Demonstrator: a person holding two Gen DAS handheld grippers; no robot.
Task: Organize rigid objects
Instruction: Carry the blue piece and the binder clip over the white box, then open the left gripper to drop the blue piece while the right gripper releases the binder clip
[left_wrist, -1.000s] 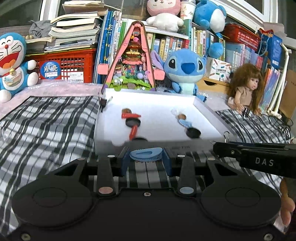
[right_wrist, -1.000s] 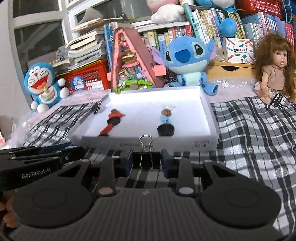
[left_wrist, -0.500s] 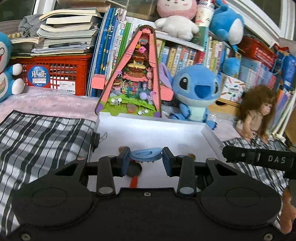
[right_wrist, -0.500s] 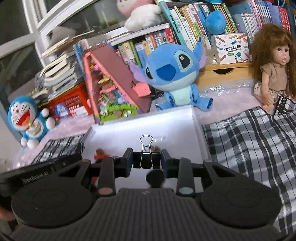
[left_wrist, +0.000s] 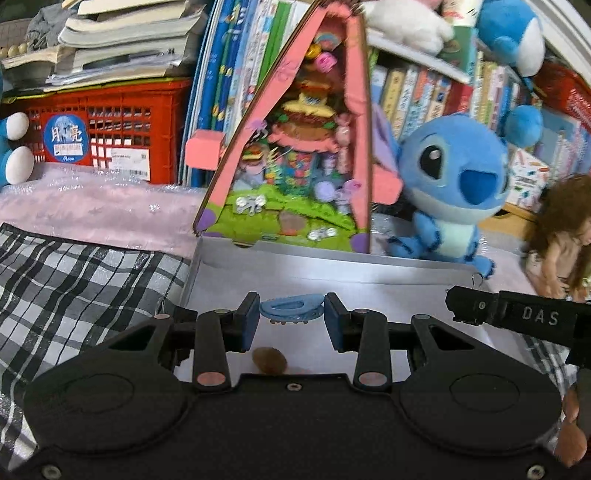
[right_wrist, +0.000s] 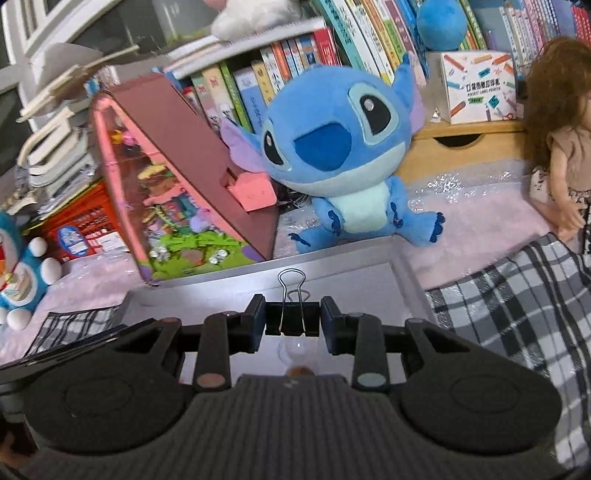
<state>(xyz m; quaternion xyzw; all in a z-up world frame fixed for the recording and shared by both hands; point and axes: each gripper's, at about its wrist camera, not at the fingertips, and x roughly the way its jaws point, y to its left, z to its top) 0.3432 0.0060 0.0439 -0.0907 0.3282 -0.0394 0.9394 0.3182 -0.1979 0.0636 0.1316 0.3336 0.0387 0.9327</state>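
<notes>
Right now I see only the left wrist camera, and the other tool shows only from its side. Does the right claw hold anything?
Observer: Yes. The right claw is shut on a black binder clip, wire handles pointing away from the camera.
Operator: Is it over the white box, like my blue hair clip?
Observer: Yes. It hangs above the box floor, near the far wall.
Operator: Does something lie under it?
Observer: A small piece with a clear rounded top lies on the floor just below the clip. The tool body hides the rest of it.
</notes>
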